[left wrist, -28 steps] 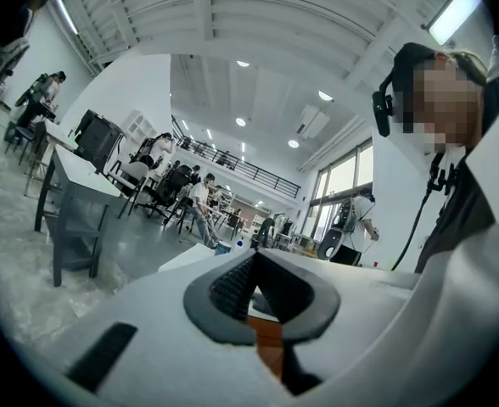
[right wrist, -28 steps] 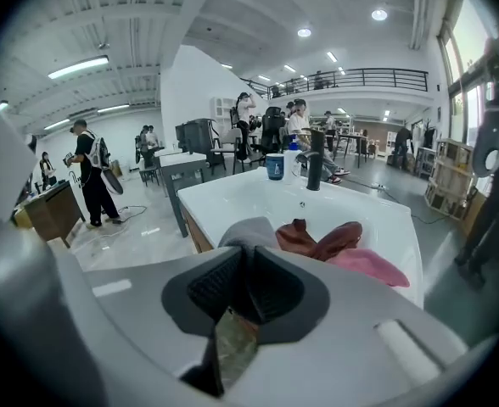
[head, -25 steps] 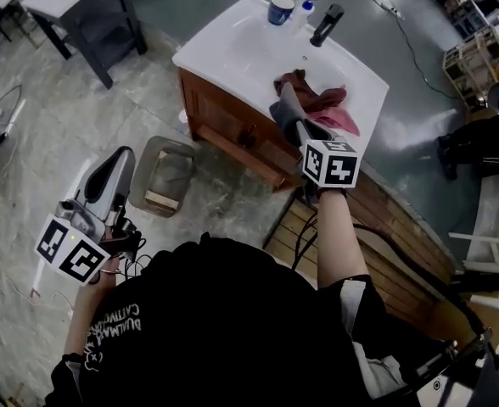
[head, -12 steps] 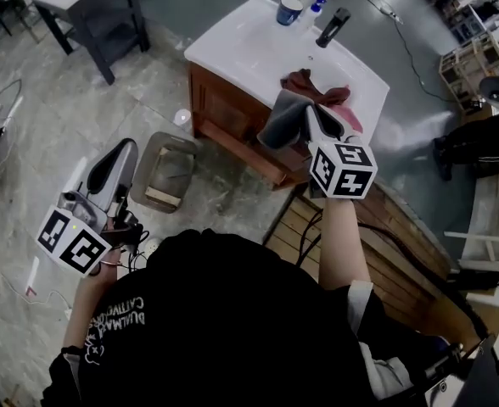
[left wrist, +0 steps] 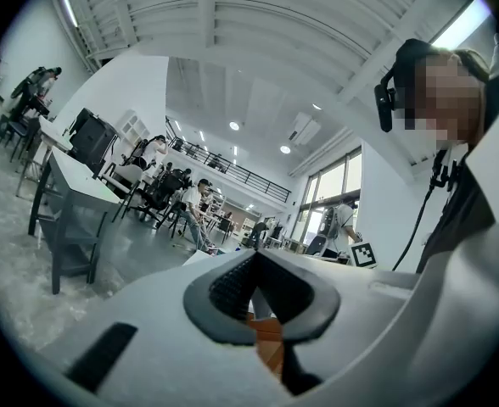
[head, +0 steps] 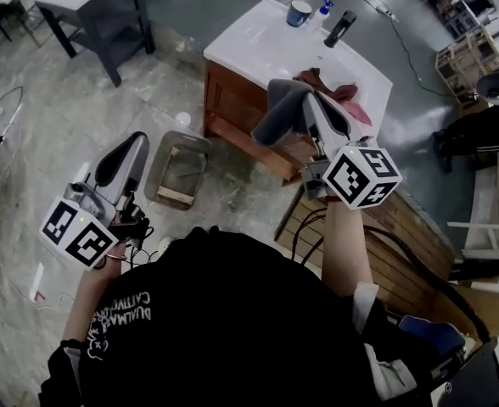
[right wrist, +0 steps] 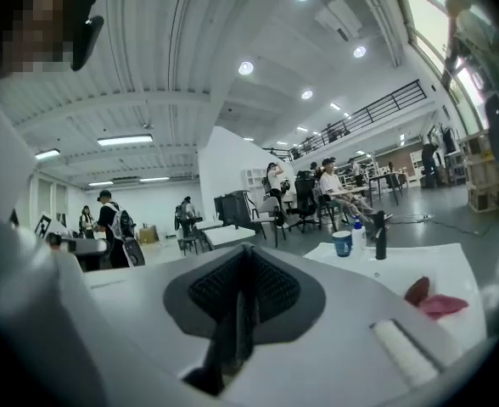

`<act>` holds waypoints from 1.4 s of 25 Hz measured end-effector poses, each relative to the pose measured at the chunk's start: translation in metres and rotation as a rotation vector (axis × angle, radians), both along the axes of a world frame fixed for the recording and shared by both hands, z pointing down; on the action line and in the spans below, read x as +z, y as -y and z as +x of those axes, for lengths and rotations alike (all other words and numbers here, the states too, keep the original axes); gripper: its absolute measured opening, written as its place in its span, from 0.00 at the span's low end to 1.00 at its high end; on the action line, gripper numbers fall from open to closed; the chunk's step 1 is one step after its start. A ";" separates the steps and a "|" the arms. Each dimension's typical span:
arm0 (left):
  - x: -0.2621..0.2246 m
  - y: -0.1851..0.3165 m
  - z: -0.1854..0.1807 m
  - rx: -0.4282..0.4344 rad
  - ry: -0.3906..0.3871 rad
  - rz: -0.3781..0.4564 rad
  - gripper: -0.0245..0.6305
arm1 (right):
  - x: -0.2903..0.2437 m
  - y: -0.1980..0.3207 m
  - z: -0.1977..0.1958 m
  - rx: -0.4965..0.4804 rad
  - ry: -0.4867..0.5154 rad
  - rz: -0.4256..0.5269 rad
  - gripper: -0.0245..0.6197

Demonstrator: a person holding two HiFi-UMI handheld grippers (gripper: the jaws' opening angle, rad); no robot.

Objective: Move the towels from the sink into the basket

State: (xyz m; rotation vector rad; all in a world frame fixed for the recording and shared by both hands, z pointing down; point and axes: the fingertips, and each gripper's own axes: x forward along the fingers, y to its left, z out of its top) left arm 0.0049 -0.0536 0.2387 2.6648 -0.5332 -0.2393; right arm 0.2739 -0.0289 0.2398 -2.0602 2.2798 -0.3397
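The right gripper (head: 307, 107) is held out over the front of the wooden sink cabinet (head: 232, 113), and its fingers (right wrist: 215, 291) are closed on a grey towel (head: 277, 114). In the head view the towel hangs from the fingers, clear of the sink (head: 262, 45) and in front of the cabinet. The right gripper view shows only a thin dark fold of it between the pads; the gripper's own body hides the rest.

A red and a pink towel (head: 341, 91) lie at the right front of the sink, partly behind the right gripper. Whether more cloth lies under them cannot be told.

The basket (head: 190, 139) stands on the floor to the left of the cabinet, well apart from the held towel. Something pale lies at its near end, too small to make out.

The left gripper (head: 134, 145) is beside the basket's left edge, pointing level. Its fingers (left wrist: 228, 287) are pressed together at the tips and carry nothing; brown wood shows through the gap lower down.

A blue cup (head: 299, 13) and a black tap (head: 344, 28) stand at the back of the sink. The person's dark shirt (head: 224, 320) covers the floor below.
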 end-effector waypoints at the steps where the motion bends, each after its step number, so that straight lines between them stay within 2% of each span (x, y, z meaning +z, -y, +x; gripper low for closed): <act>1: -0.002 0.002 -0.008 0.000 -0.002 0.002 0.03 | -0.006 0.000 -0.013 -0.019 0.017 0.016 0.09; 6: -0.010 0.009 -0.049 0.018 -0.002 0.018 0.03 | -0.026 0.004 -0.078 -0.061 0.032 0.062 0.09; 12: -0.021 0.014 -0.087 0.064 -0.014 0.034 0.03 | -0.039 0.010 -0.148 -0.085 -0.001 0.061 0.09; 17: -0.014 0.018 -0.107 0.110 -0.005 0.036 0.03 | -0.027 0.016 -0.190 -0.093 0.007 0.039 0.09; 20: -0.013 0.020 -0.125 0.118 -0.008 0.064 0.03 | -0.011 0.019 -0.216 -0.094 -0.010 -0.002 0.09; 26: 0.002 0.011 -0.142 0.254 -0.004 0.095 0.03 | 0.029 0.030 -0.259 -0.118 -0.020 -0.105 0.09; 31: 0.038 0.019 -0.146 0.282 -0.039 -0.010 0.03 | 0.076 0.044 -0.276 -0.153 -0.009 -0.225 0.09; 35: 0.074 0.032 -0.138 0.284 0.018 -0.033 0.04 | 0.116 0.063 -0.278 -0.184 0.032 -0.299 0.09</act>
